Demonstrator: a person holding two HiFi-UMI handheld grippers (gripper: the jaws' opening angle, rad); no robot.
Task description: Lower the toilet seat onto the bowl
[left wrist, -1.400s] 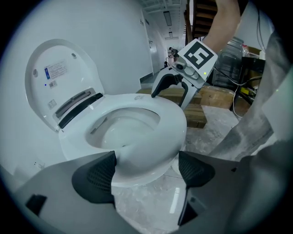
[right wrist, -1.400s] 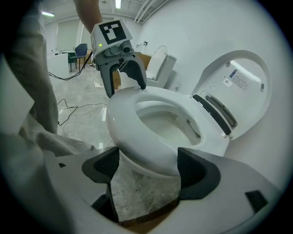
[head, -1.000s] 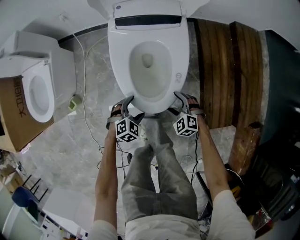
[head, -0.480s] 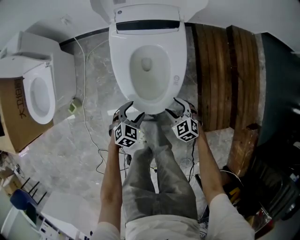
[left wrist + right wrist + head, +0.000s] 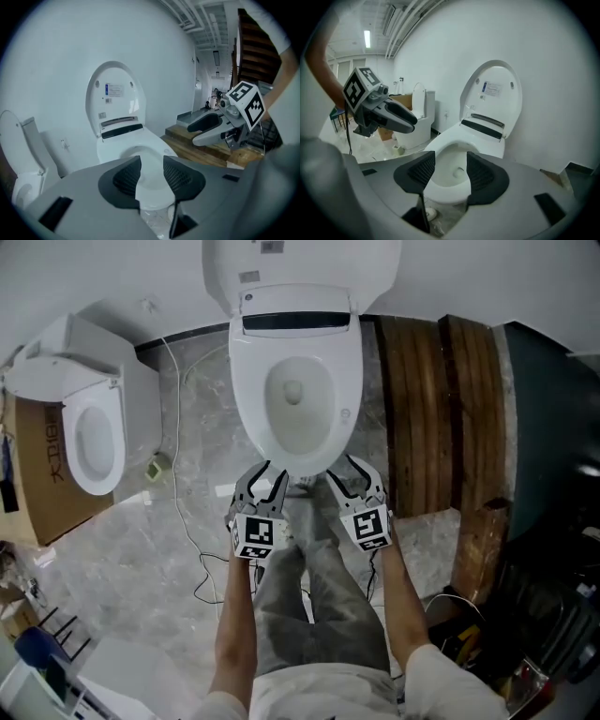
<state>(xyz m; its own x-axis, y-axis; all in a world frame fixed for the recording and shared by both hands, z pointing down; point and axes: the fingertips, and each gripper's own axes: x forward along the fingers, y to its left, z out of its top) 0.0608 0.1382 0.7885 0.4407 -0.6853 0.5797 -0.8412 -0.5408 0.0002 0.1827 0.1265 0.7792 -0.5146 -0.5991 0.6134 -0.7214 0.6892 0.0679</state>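
The white toilet seat (image 5: 259, 423) lies flat on the bowl (image 5: 294, 399), and the lid (image 5: 300, 268) stands upright against the wall. My left gripper (image 5: 270, 476) is just short of the seat's front rim on the left; it is shut and holds nothing. My right gripper (image 5: 342, 471) is at the front rim on the right, apart from it. Its jaws are closing with nothing between them. In the left gripper view the seat (image 5: 154, 140) shows beyond the left gripper (image 5: 152, 171). In the right gripper view it (image 5: 440, 147) lies past the right gripper (image 5: 451, 171).
A second white toilet (image 5: 89, 427) stands at the left beside a cardboard box (image 5: 42, 474). Dark wooden steps (image 5: 422, 409) run along the right of the bowl. Cables (image 5: 183, 521) trail over the marble floor. The person's legs (image 5: 319, 596) are below the grippers.
Both grippers have drawn back from the seat's front rim toward the person, and their jaws have narrowed. The seat stays down on the bowl.
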